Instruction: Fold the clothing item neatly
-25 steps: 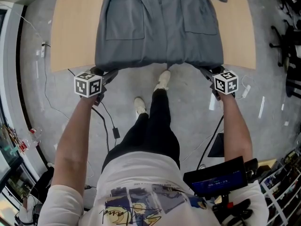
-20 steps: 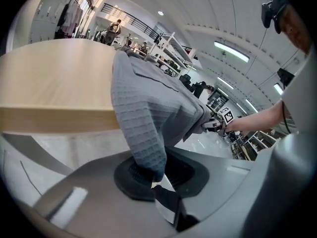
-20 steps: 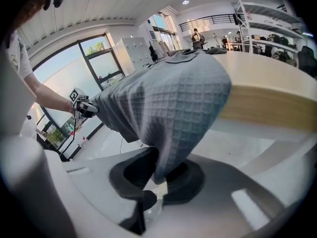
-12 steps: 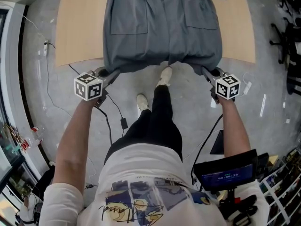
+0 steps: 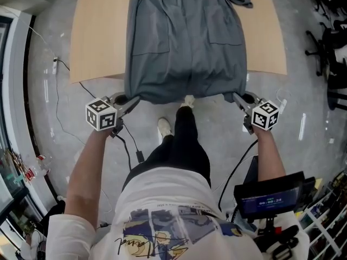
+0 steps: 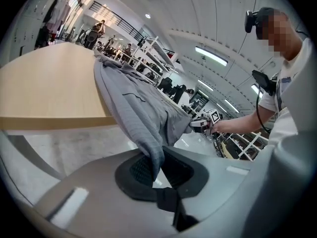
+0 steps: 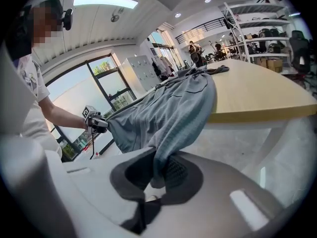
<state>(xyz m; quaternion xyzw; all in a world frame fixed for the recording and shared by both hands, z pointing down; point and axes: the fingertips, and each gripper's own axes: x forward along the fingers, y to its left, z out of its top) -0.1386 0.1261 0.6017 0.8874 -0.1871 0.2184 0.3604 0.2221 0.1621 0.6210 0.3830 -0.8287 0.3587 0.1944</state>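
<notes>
While draped on table (image 5: 100,31), garment (image 5: 184,42) is clamped at both hem corners

Near hem hangs past the table edge, stretched taut. Left gripper (image 5: 132,102) has just closed on the left corner, right gripper (image 5: 238,98) on the right corner. Fabric is pinched between both jaw pairs.

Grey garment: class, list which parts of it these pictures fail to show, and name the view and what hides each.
- Head view: the far end of the garment is cut off by the top edge.
- Left gripper view: the left gripper, jaws just closed on it, covers the pinched corner.
- Right gripper view: the right gripper, likewise just closed, covers the other corner.
</notes>
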